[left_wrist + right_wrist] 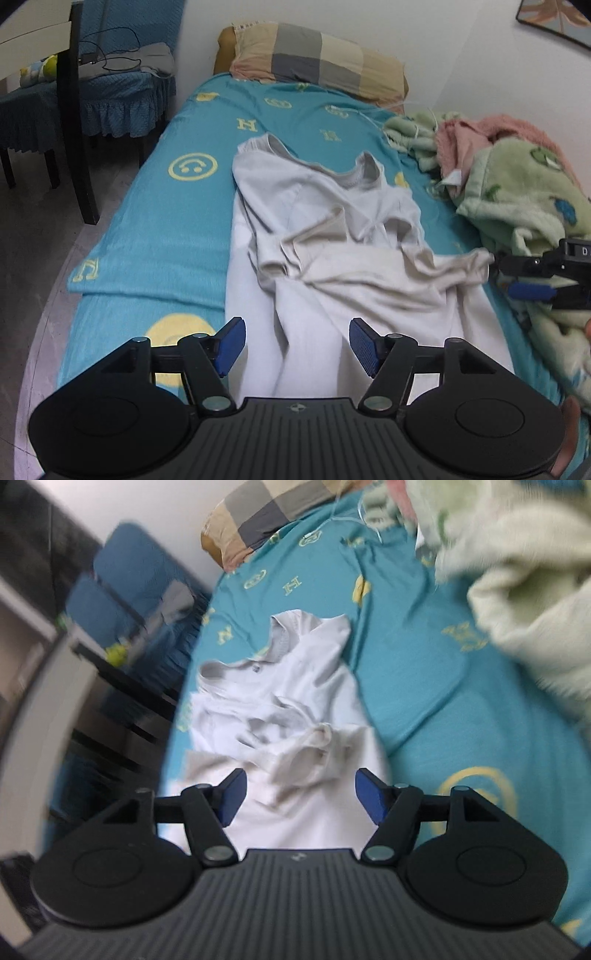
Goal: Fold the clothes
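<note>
clothes here come down to one white shirt (332, 236), lying crumpled on the teal bed cover (155, 229), collar toward the pillow (317, 55), body bunched and twisted in the middle. no neat fold shows, so the work looks barely begun: it needs spreading flat first, then folding. left tool (297, 345) hangs wide open over the near hem, gripping nothing. right tool (299, 797) is also wide open and empty, at the shirt's side near a heaped green blanket (524, 192).
</note>
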Action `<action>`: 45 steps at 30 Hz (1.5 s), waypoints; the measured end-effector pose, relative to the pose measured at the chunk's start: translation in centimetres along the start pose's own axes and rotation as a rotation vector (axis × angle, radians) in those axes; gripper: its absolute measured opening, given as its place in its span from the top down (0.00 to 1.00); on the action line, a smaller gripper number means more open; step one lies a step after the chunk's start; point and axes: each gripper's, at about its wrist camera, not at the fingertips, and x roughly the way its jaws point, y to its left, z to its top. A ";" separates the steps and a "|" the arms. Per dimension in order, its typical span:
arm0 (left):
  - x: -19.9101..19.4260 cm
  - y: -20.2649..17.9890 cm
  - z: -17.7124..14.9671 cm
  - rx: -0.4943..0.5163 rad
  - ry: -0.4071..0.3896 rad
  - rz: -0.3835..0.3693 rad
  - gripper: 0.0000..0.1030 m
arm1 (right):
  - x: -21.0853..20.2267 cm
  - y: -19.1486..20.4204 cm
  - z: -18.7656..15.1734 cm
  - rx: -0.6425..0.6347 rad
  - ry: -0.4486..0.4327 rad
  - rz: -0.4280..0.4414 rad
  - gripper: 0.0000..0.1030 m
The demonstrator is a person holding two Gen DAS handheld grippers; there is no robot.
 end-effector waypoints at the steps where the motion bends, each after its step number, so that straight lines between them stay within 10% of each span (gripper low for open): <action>1: 0.2 -0.1 -0.1 0.004 0.006 0.001 0.38 | 0.1 -0.2 -0.1 -0.017 0.006 -0.024 0.34; 8: 2.4 -0.4 -0.4 0.019 0.039 0.003 0.52 | 3.1 -2.3 -0.6 -0.022 0.110 -0.081 0.36; 15: 1.9 -0.2 -0.1 -0.008 0.045 -0.028 0.94 | 4.3 -1.9 -0.8 -0.065 0.149 -0.080 0.81; 24: 0.8 0.6 0.3 -0.047 0.039 0.019 0.95 | 4.4 -2.8 -0.7 -0.060 0.154 -0.141 0.95; 34: 0.3 0.6 -0.8 -0.048 0.061 0.067 0.80 | 3.5 -1.9 -0.4 -0.060 0.092 -0.194 0.92; 45: -7.0 -3.6 -4.3 -0.027 -0.035 0.057 0.37 | -3.6 1.1 -4.3 0.009 -0.057 -0.068 0.92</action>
